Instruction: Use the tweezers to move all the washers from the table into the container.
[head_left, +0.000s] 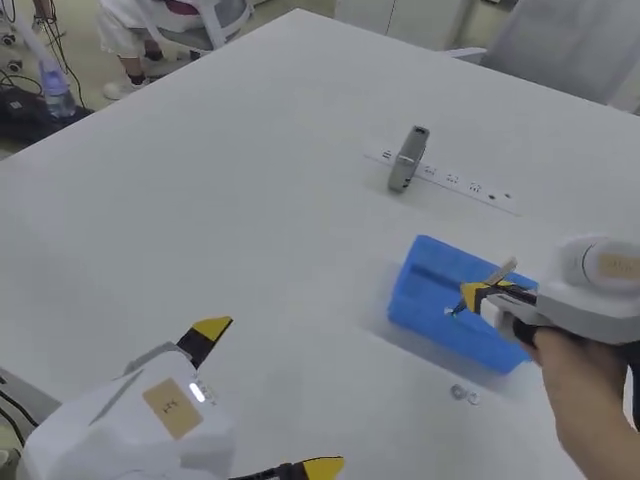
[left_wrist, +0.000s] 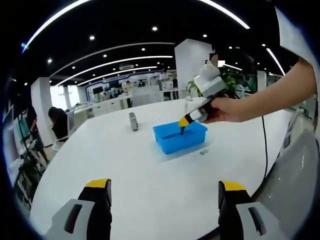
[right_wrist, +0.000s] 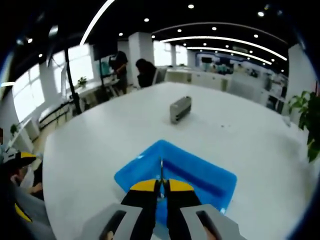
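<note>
Should the right hand-held gripper (right_wrist: 161, 186), clenched on the tweezers (right_wrist: 161, 171) over the container (right_wrist: 210, 176), slacken, they could fall in.

The container (head_left: 432, 318) is showing bright blue against the white table (head_left: 250, 200); yellow tips are capping black fingers (left_wrist: 97, 186).

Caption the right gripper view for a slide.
Right gripper, shut on tweezers, aims them into the blue container.

Matt, smooth white table (head_left: 200, 180); slightly glossy blue plastic container (head_left: 432, 268); small shiny metal washers (head_left: 459, 392); thin bright metal tweezers (right_wrist: 161, 171); grey, satin-finished, metal-looking block (head_left: 408, 158).
</note>
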